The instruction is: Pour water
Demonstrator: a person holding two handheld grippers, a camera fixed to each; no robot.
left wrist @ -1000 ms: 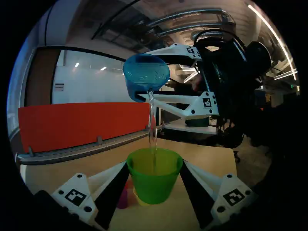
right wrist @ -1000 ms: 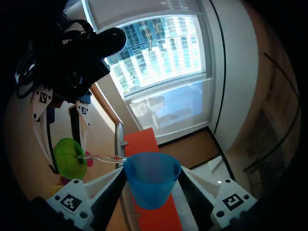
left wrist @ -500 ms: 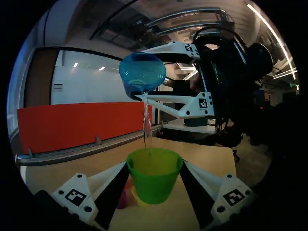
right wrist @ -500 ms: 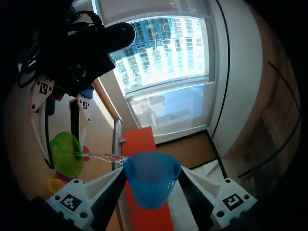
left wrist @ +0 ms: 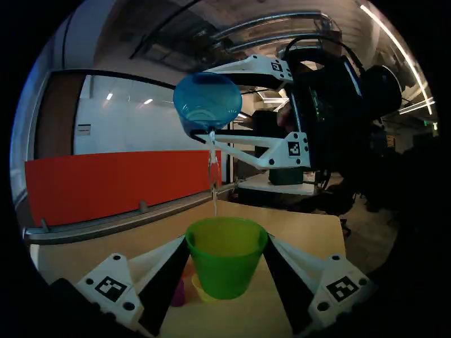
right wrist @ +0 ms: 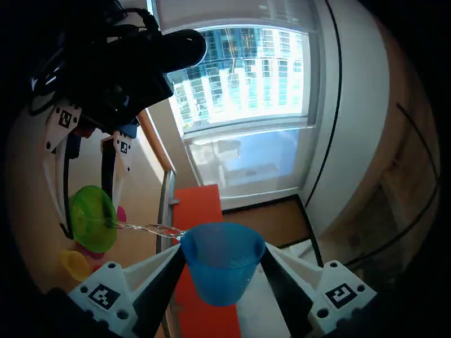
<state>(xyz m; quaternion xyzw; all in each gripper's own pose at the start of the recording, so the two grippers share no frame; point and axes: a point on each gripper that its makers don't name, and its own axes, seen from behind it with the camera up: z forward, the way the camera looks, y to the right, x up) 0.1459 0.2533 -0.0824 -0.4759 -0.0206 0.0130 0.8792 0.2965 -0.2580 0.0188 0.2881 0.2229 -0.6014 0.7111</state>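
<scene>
Over the surface (left wrist: 304, 231): green cup (left wrist: 226, 267) pinched upright in left claw (left wrist: 225, 248).
Right claw (right wrist: 222, 256): pinching tilted blue cup (left wrist: 207, 107) above it.
Water (left wrist: 213, 180): thin stream (nearly emptied, I judge); righting remains.

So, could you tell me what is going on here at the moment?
A person is pouring water from one cup into another, using a handheld gripper in each hand. The right gripper clamps a blue cup, tipped over on its side above the green cup that the left gripper holds upright over the wooden table. A thin stream of water runs from the blue cup's rim down towards the green one. A small yellow cup and a pink cup sit on the table below.
</scene>
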